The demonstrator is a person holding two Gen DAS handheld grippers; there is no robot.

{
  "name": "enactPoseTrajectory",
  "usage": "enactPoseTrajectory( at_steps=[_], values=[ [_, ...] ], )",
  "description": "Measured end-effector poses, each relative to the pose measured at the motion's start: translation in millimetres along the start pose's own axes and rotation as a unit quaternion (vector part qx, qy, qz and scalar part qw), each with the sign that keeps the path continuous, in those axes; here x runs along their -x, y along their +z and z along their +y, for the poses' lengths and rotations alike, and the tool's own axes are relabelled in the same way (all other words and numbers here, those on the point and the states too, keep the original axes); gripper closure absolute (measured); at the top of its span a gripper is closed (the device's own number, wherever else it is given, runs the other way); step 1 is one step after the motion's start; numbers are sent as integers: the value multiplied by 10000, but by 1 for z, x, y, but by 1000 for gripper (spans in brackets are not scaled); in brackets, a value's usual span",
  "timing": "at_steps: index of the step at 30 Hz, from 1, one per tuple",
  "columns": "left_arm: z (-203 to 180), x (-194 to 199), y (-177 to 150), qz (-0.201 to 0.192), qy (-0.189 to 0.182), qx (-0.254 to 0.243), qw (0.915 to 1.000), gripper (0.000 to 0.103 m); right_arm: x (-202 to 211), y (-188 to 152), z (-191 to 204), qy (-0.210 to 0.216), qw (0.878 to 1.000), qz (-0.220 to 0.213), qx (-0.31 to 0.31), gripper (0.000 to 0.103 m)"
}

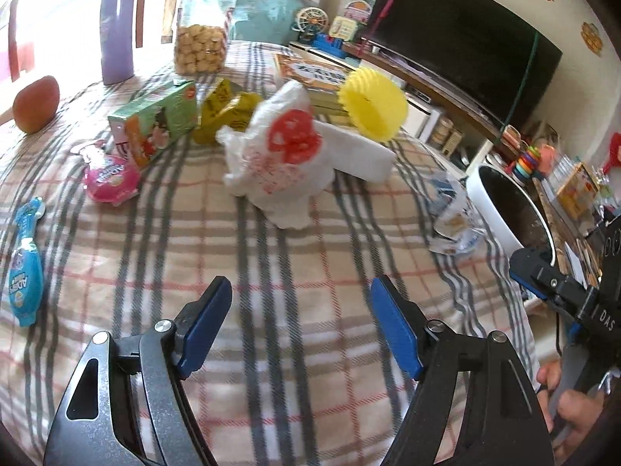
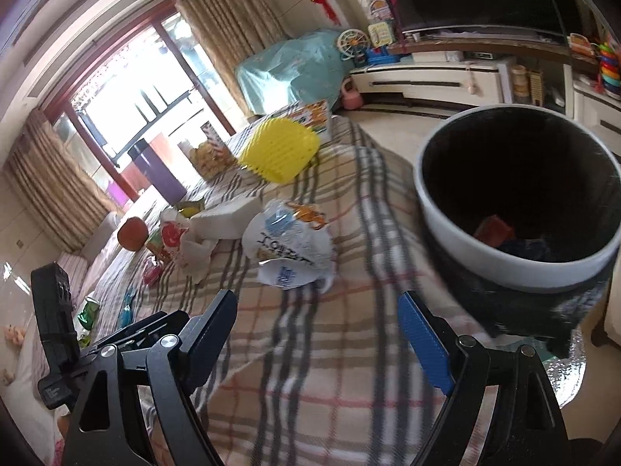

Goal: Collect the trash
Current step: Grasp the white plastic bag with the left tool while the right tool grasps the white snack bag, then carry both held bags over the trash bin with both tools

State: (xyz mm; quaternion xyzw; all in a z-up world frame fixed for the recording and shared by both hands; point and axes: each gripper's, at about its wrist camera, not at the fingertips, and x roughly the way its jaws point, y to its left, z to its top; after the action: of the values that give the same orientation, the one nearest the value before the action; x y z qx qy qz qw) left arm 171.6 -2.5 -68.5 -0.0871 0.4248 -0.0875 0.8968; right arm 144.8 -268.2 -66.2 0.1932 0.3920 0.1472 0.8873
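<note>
A crumpled white plastic bag with a red print (image 1: 281, 155) lies mid-table on the plaid cloth; it also shows in the right wrist view (image 2: 182, 240). A crumpled blue-and-white wrapper (image 1: 454, 213) (image 2: 289, 246) lies near the table's right edge. A white-rimmed bin (image 1: 504, 213) (image 2: 516, 202) stands beside that edge with some trash inside. My left gripper (image 1: 300, 330) is open and empty, above bare cloth short of the white bag. My right gripper (image 2: 318, 334) is open and empty, near the wrapper and left of the bin.
On the table are a pink round packet (image 1: 112, 178), a blue packet (image 1: 25, 272), a green carton (image 1: 155, 124), a yellow wrapper (image 1: 225, 112), a yellow comb-like piece (image 1: 374, 105), a white block (image 1: 357, 151), books (image 1: 310, 73), a cookie jar (image 1: 202, 35), a purple flask (image 1: 118, 31) and a mango (image 1: 37, 105).
</note>
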Motion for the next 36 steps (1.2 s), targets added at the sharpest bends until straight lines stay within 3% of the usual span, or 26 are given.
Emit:
enactPoseTrajectory(
  at_steps=[9, 20, 22, 24, 26, 27, 36],
  values=[
    [9, -10, 12, 51, 45, 109, 9999, 24, -19, 7, 13, 42, 9999, 81, 97, 16],
    [12, -36, 52, -108, 252, 109, 9996, 20, -48, 25, 13, 24, 9999, 131, 95, 16],
    [14, -42, 56, -141, 251, 101, 9995, 29, -54, 26, 12, 6, 9998, 179, 98, 18],
    [17, -49, 57, -14, 108, 118, 9999, 69, -56, 25, 13, -16, 9996, 206, 169, 31],
    [19, -49, 55, -19, 5, 113, 9999, 74, -59, 23, 15, -50, 9993, 275, 234, 57],
    [18, -47, 53, -39, -3, 86, 10000, 82, -59, 21, 15, -39, 9992, 303, 248, 59],
    [12, -25, 30, -69, -235, -9, 9997, 89, -36, 11, 15, 120, 9995, 189, 240, 62]
  ],
)
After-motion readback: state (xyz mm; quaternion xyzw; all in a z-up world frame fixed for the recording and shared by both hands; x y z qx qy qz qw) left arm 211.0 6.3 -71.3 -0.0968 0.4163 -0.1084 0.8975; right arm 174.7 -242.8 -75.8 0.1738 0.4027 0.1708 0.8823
